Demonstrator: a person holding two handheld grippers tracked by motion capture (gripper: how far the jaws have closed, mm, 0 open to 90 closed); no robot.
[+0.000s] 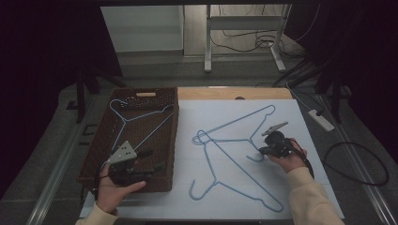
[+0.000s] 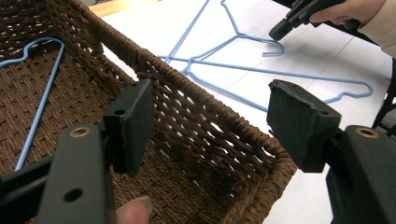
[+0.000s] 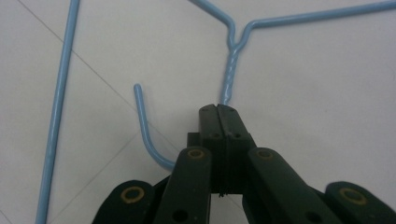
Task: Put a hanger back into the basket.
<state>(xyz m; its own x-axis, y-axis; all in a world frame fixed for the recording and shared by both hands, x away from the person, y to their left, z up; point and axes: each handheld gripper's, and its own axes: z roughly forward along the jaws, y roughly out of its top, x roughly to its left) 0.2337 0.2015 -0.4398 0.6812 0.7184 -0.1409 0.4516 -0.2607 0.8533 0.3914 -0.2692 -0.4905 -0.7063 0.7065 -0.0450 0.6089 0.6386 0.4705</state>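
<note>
Two pale blue wire hangers lie crossed on the white table mat. My right gripper (image 1: 262,151) is shut on the hook end of the upper hanger (image 1: 234,123). In the right gripper view the twisted neck of this hanger (image 3: 229,74) runs into the shut right gripper (image 3: 218,111), and its hook curls out to the left. The second hanger (image 1: 244,192) lies nearer the front. A third blue hanger (image 1: 124,119) rests inside the brown wicker basket (image 1: 94,140). My left gripper (image 1: 154,160) stands open over the basket's near right corner, holding nothing; the left gripper (image 2: 210,112) straddles the basket rim (image 2: 196,84).
The basket takes up the table's left side. A wooden strip (image 1: 234,93) shows at the far table edge. Beyond it stand metal desk legs (image 1: 207,42) and floor cables, with a power strip (image 1: 321,119) on the right. The person's right hand and gripper (image 2: 280,32) appear in the left gripper view.
</note>
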